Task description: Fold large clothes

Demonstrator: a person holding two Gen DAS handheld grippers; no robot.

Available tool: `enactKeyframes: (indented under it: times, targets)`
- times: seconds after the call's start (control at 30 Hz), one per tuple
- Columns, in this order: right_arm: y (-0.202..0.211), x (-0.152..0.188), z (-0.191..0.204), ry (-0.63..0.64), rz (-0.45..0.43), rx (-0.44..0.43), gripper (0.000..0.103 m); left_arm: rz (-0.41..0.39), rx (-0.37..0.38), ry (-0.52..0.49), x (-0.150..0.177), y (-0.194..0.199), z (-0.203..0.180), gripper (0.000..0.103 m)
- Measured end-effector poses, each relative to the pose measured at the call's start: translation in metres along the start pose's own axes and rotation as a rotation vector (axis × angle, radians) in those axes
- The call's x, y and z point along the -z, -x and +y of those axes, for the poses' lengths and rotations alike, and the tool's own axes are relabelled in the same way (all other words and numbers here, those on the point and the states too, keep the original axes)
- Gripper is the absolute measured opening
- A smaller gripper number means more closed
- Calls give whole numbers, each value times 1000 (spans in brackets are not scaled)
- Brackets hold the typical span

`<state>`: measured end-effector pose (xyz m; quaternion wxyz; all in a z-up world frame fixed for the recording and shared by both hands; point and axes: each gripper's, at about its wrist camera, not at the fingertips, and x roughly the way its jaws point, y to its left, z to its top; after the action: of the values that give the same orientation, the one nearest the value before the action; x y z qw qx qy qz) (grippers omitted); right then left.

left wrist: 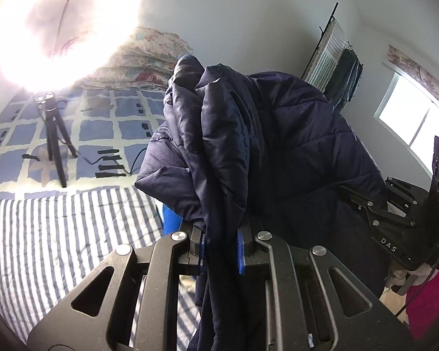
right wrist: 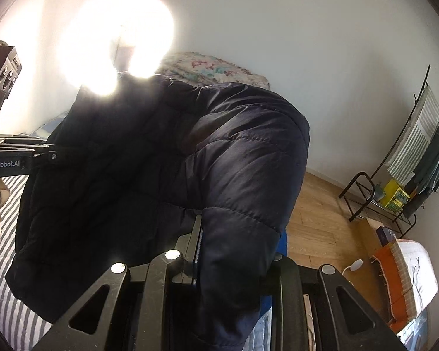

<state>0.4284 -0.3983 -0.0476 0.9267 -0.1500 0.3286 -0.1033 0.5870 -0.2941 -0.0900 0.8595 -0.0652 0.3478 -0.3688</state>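
Note:
A dark navy quilted puffer jacket (left wrist: pixel 278 134) hangs lifted above the bed between both grippers. My left gripper (left wrist: pixel 221 245) is shut on a bunched edge of the jacket, with fabric pinched between its blue pads (left wrist: pixel 240 251). My right gripper (right wrist: pixel 219 251) is shut on another part of the same jacket (right wrist: pixel 243 169); its right finger is hidden by the cloth. The right gripper also shows at the right of the left wrist view (left wrist: pixel 389 219), and the left gripper's body shows at the left edge of the right wrist view (right wrist: pixel 17 158).
Below is a bed with a grey-striped sheet (left wrist: pixel 44 234) and a blue checked cover (left wrist: pixel 102 128). A small tripod (left wrist: pixel 55 140) with a bright ring light stands on it. Folded floral quilts (left wrist: pixel 149 55) lie at the wall. A clothes rack (right wrist: pixel 412 158) stands on the wooden floor (right wrist: pixel 322 219).

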Motion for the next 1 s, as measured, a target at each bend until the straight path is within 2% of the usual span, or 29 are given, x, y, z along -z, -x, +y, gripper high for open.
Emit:
enactKeyframes:
  times: [0.27,0.5,0.67,0.77,1.0]
  targets:
    - [-46,-8,-26,-17,-12,8,22,-2,-3,10,-14,-39,4,13]
    - [-98,6,-33,-52,66,-44,23,69,-18,112,3,-84,43,13]
    - [-119,16,-42,-91,92,-74,25,90,-21,134,14,-99,65,13]
    - [-132,20,-60,-108,99,-88,28,92,-32,119,17,-104,66,13]
    - [-145,28,-65,-140,122,-96,34,101,-40,115,20,-108,69,15]
